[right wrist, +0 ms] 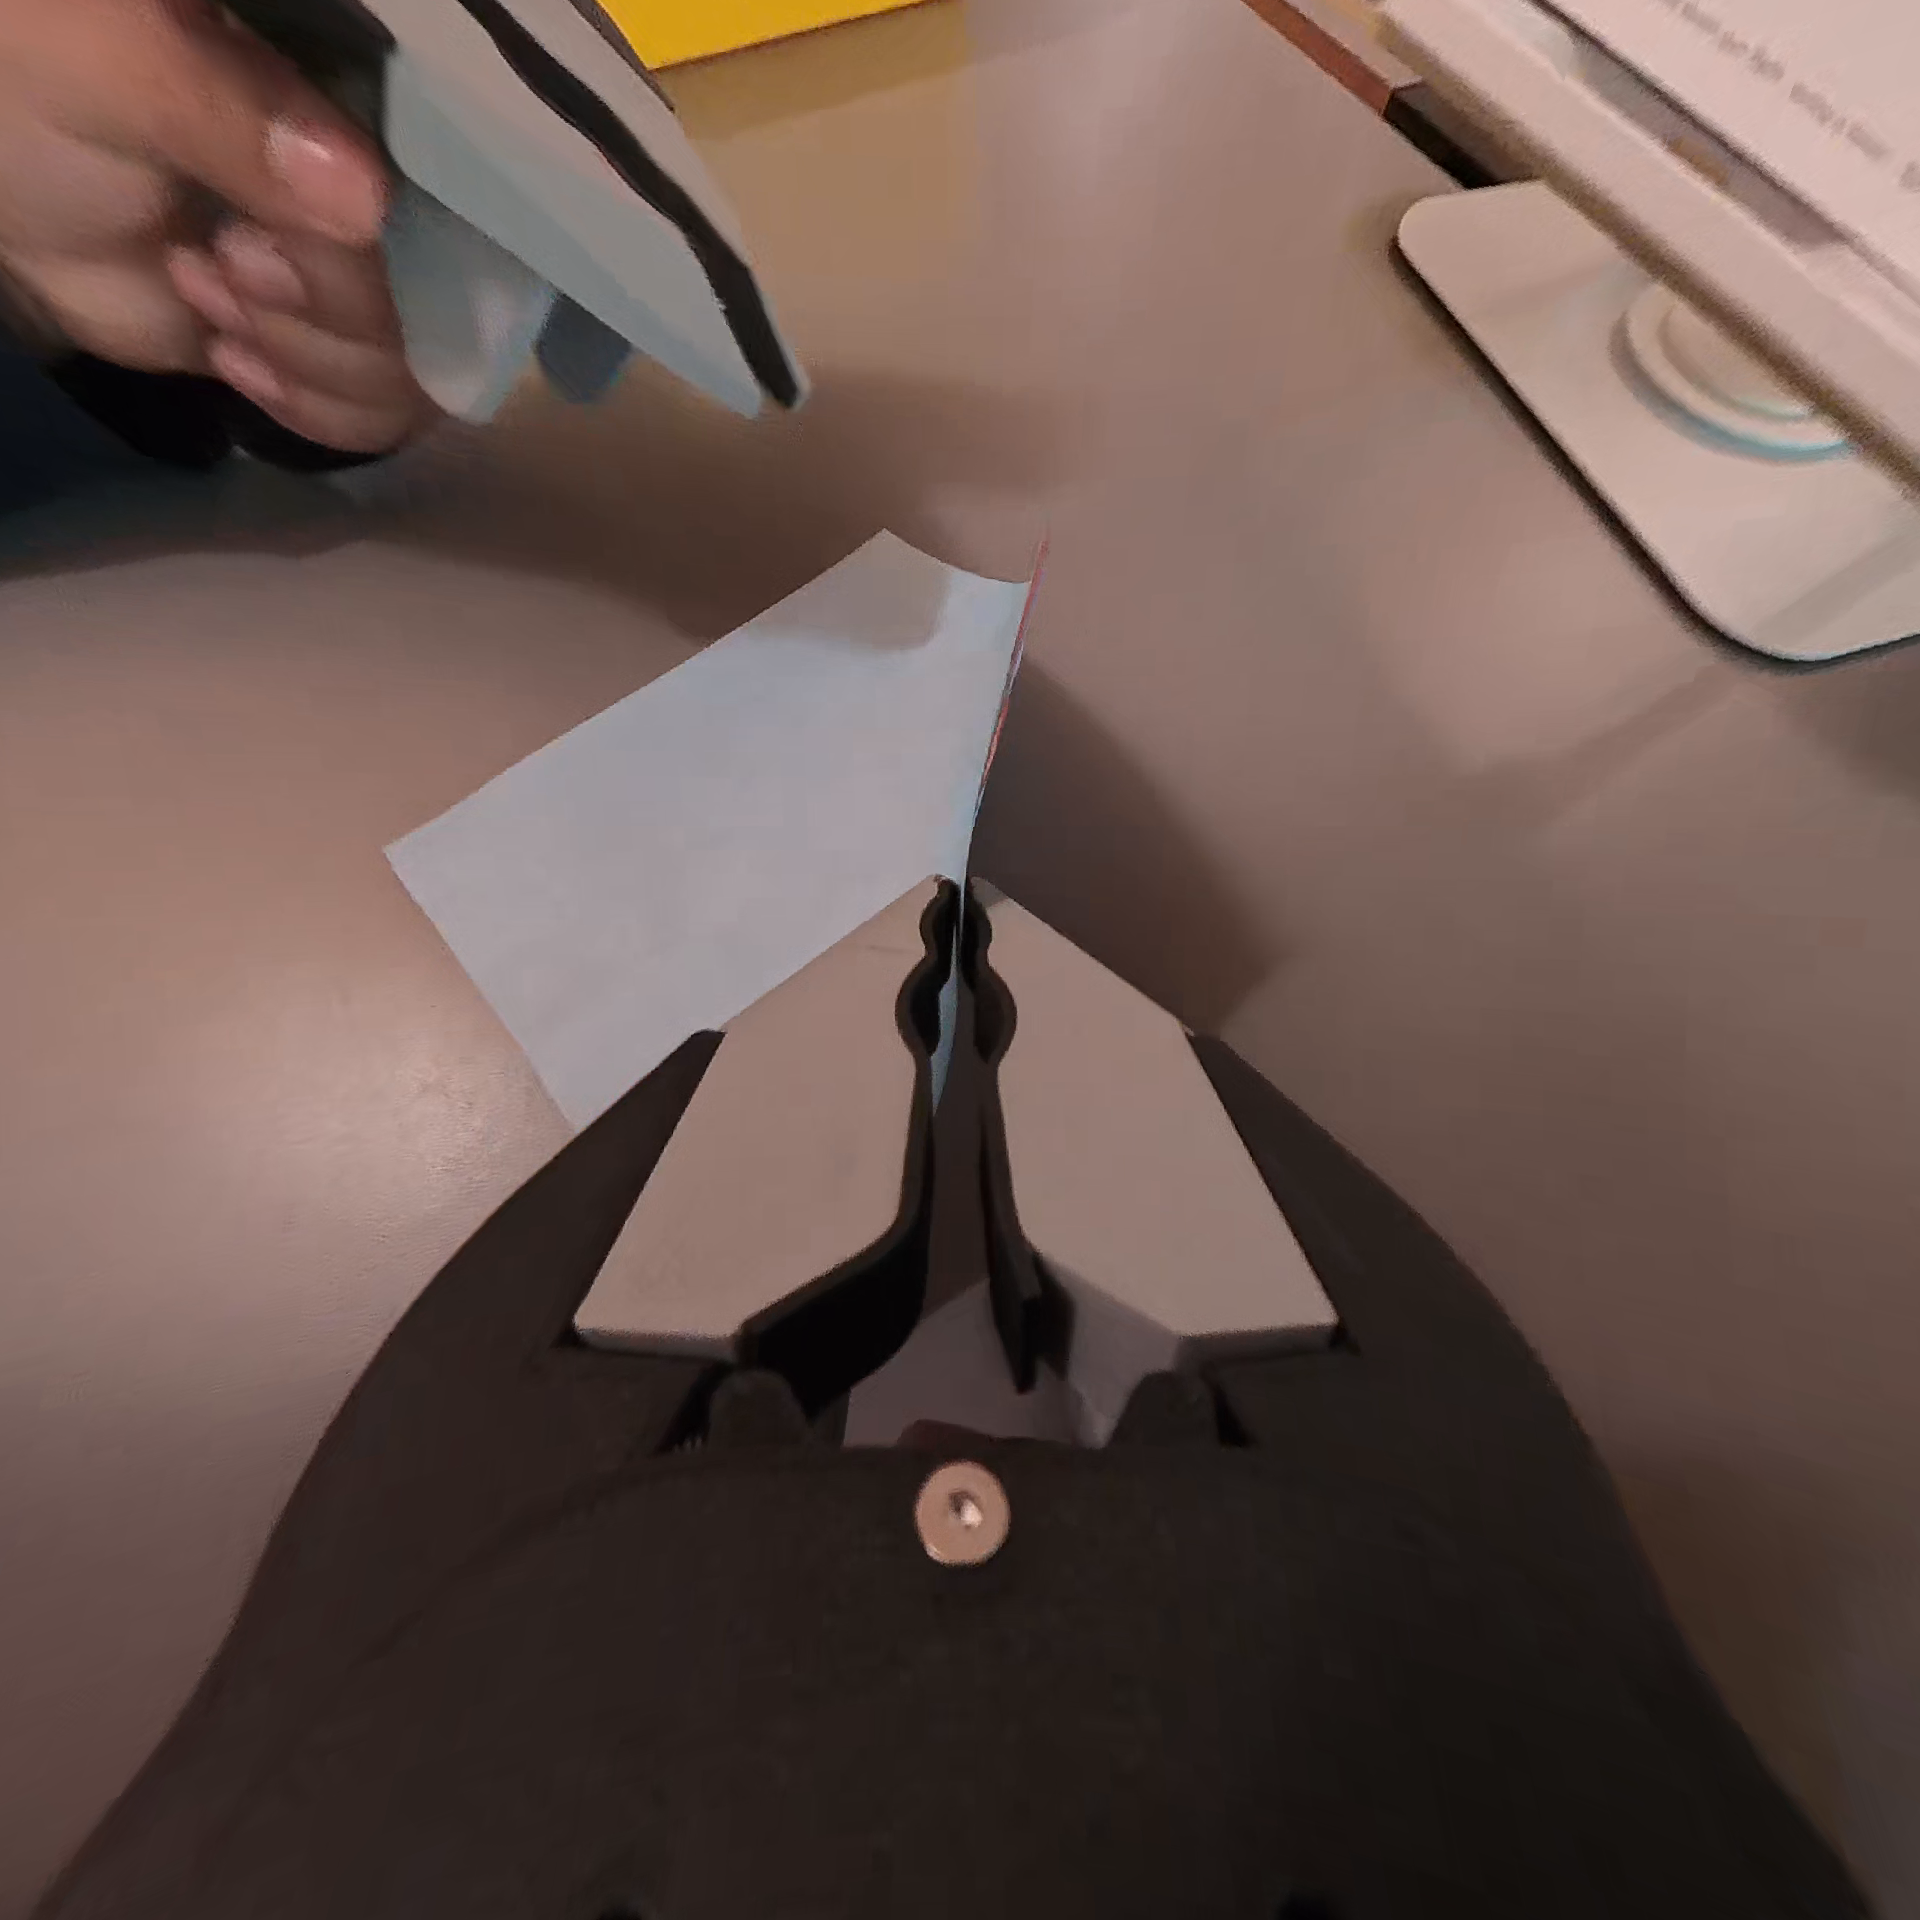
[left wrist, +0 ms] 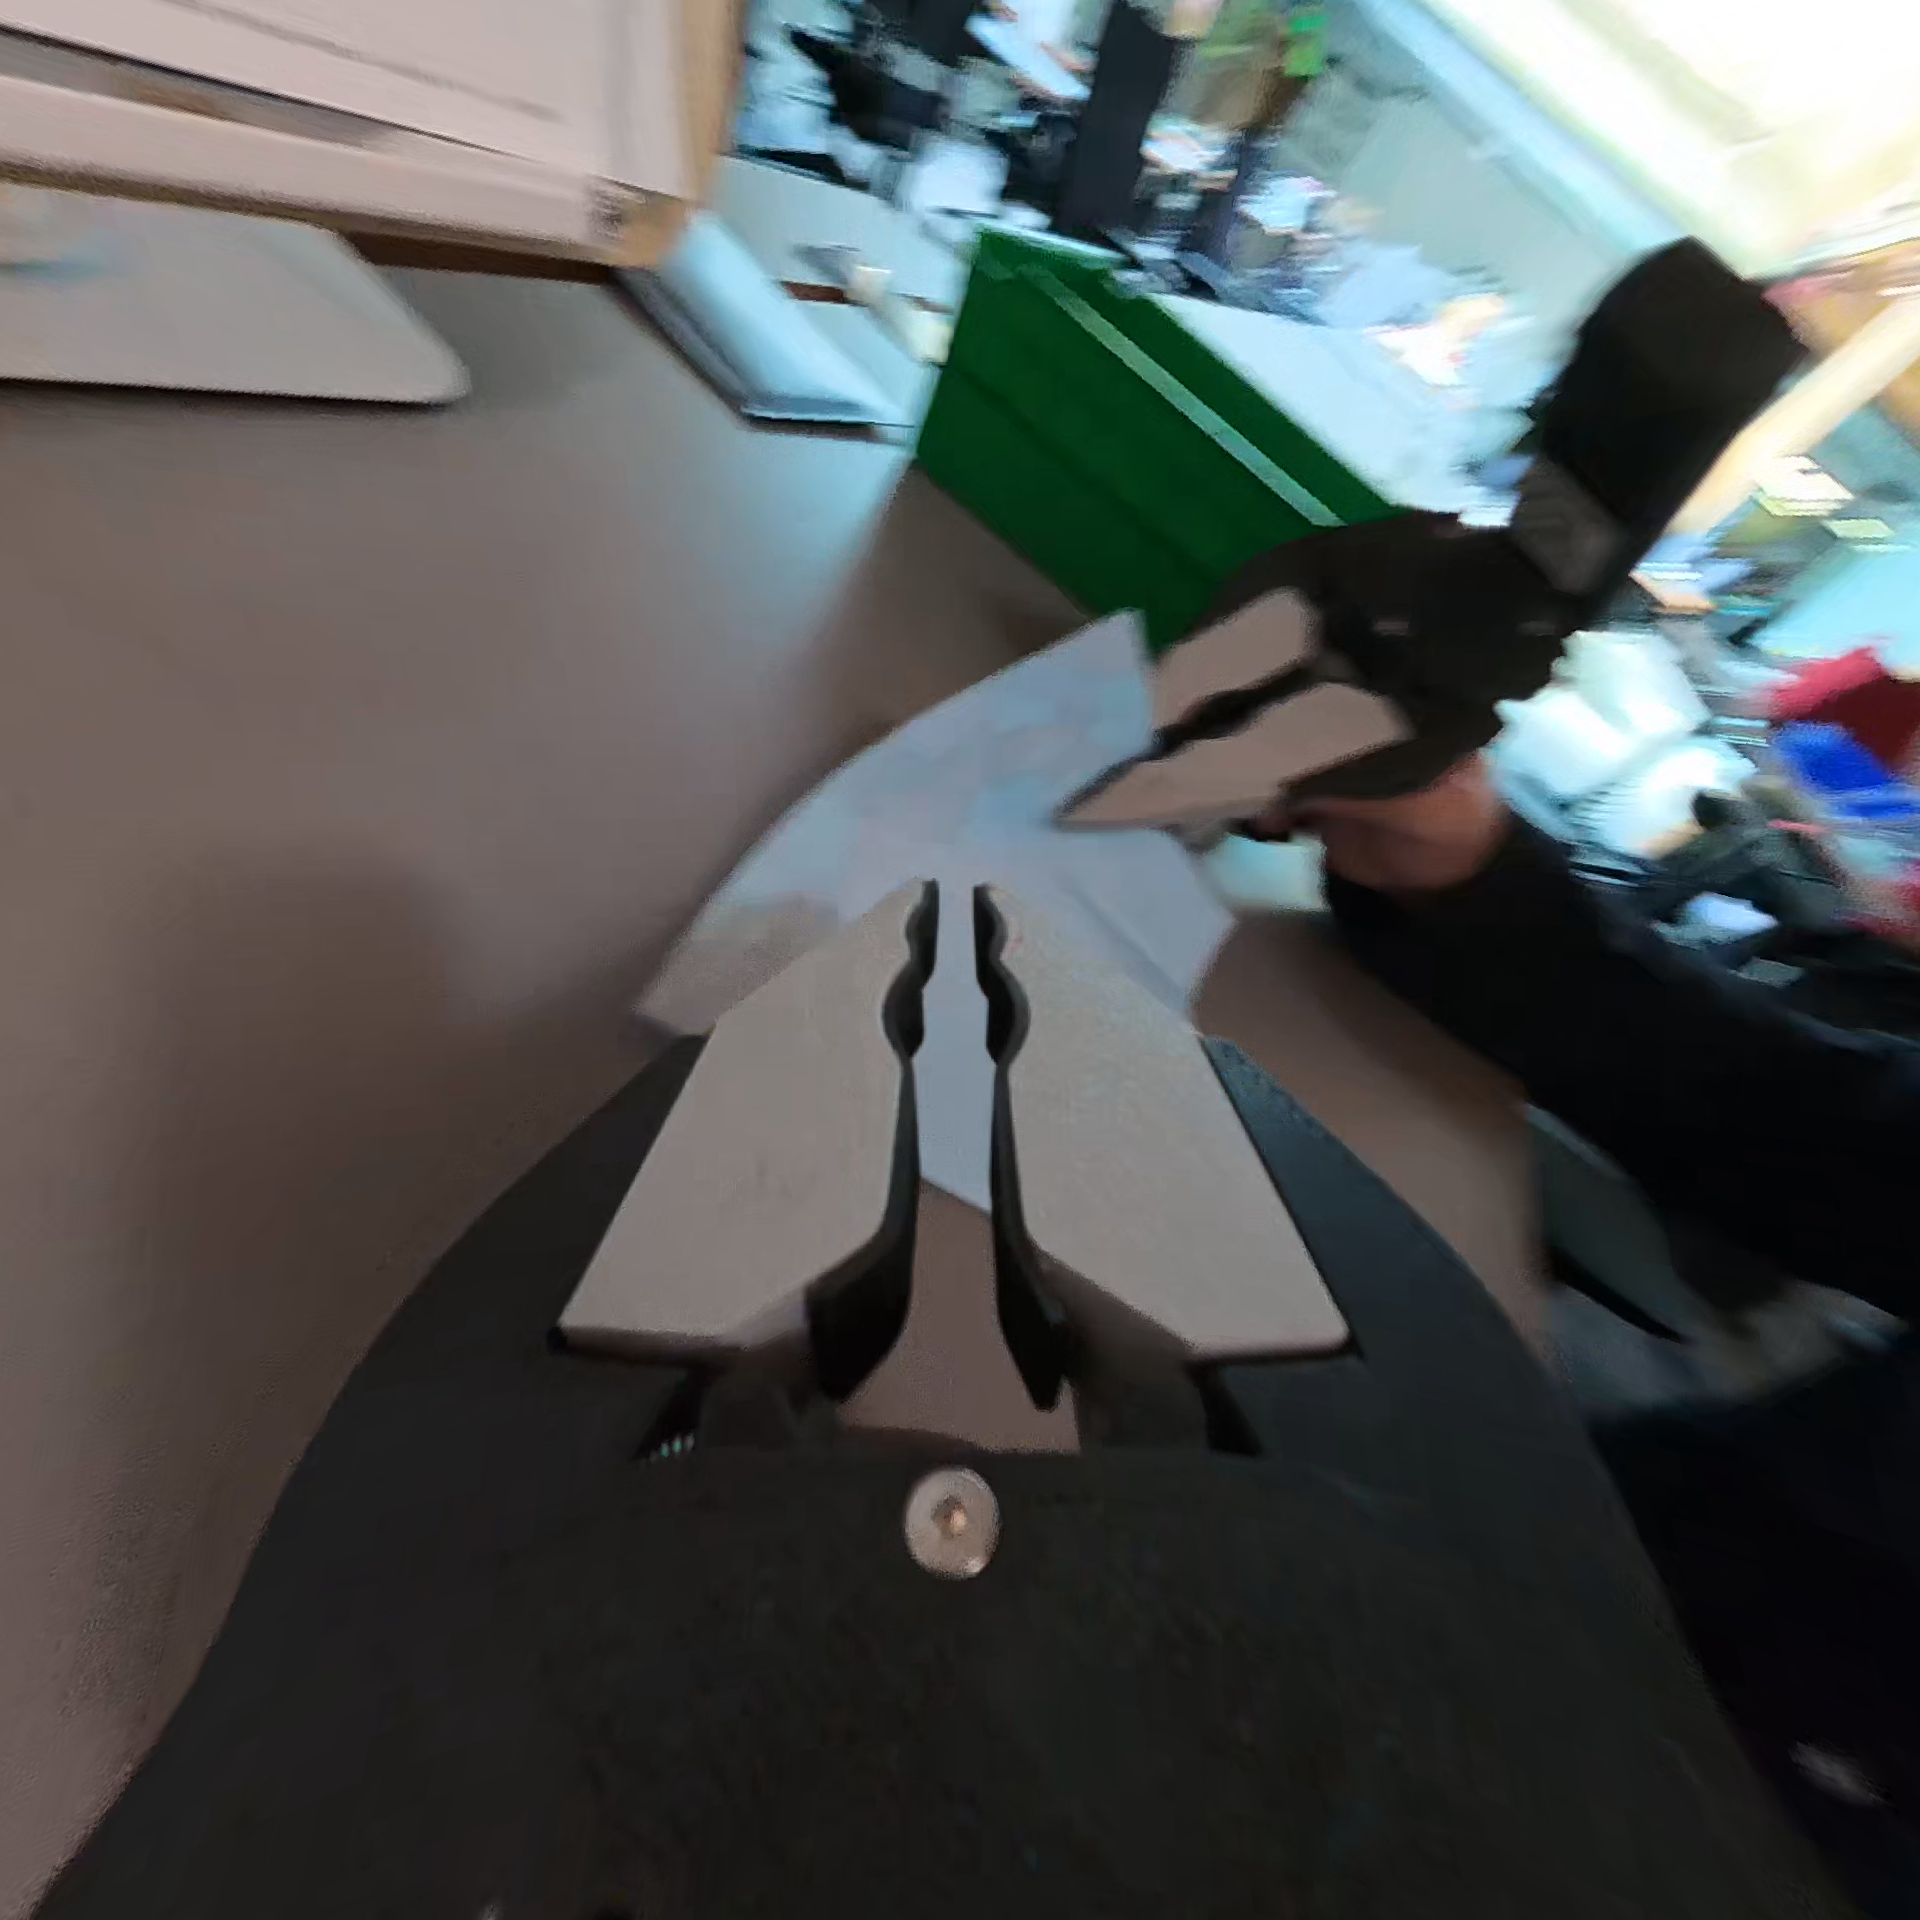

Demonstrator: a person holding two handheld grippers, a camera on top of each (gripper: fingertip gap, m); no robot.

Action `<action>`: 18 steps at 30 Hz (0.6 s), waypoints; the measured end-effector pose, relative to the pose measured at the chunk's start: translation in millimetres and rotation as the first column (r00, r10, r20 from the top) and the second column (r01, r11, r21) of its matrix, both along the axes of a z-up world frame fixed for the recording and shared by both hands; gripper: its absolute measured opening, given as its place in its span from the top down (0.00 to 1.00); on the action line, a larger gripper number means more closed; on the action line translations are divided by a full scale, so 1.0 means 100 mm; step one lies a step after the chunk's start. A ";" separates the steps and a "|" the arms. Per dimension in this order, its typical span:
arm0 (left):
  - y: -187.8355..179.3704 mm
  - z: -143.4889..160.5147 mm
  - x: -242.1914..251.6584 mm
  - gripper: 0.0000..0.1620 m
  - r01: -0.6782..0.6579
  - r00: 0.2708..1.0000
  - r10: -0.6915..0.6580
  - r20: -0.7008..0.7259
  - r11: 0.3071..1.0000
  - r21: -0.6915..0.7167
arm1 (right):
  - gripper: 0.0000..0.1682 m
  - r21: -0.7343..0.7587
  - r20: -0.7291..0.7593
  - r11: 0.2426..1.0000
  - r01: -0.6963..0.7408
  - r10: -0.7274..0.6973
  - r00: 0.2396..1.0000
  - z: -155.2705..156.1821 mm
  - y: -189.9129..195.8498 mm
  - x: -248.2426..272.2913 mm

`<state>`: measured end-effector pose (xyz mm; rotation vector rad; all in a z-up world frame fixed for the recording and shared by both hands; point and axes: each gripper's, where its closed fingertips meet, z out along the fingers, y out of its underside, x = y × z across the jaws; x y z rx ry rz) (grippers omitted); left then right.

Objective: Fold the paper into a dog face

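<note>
The pale blue paper [right wrist: 707, 831] lies on the grey-brown table [right wrist: 1351, 831] with its right edge lifted upright. My right gripper [right wrist: 961, 894] is shut on that lifted edge. A reddish print shows on the paper's hidden side along the edge. My left gripper [left wrist: 954, 896] hovers over the paper [left wrist: 987, 769], empty, its jaws closed to a narrow slit. In the right wrist view the left gripper [right wrist: 774, 390] hangs in the air beyond the paper's far corner, apart from it, held by a hand [right wrist: 208, 239]. In the left wrist view the right gripper [left wrist: 1132, 769] is at the paper's far side.
A white monitor stand base [right wrist: 1558, 416] sits on the table at the right, and it also shows in the left wrist view [left wrist: 208, 301]. A green box [left wrist: 1091, 447] stands beyond the paper. A yellow object [right wrist: 748, 26] lies at the far edge. A dark sleeve [left wrist: 1662, 1091] reaches in from the right. The tips of one gripper are about 10 centimeters away from the tips of the other. The yellow object [right wrist: 748, 26] lies some 35 centimeters from my left tips, 40 centimeters from my right tips.
</note>
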<state>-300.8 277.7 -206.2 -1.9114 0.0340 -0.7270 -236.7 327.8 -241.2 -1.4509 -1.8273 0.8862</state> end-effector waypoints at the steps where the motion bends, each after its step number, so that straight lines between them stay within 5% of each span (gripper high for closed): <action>1: -0.08 0.05 0.18 0.99 0.116 0.991 -0.116 0.067 0.993 0.004 | 1.00 0.030 -0.007 1.000 -0.006 0.006 1.000 0.01 0.00 0.00; 3: -0.24 0.03 0.44 0.99 0.285 0.955 -0.281 0.095 0.958 -0.029 | 1.00 0.071 -0.004 0.997 -0.015 0.016 1.000 0.00 -0.01 0.00; 7: -0.34 -0.37 0.61 1.00 0.333 0.923 -0.359 -0.136 0.925 -0.182 | 1.00 0.099 -0.003 0.994 -0.043 0.044 0.999 -0.01 -0.06 0.00; 11: -0.28 -0.71 0.51 1.00 0.225 0.890 -0.322 -0.322 0.926 -0.302 | 1.00 0.081 -0.045 0.988 -0.130 0.134 0.990 0.07 -0.23 0.01; 18: -0.22 -0.71 0.55 1.00 0.175 0.900 -0.275 -0.339 0.939 -0.298 | 1.00 0.220 -0.085 0.934 -0.282 0.307 0.948 0.16 -0.54 0.07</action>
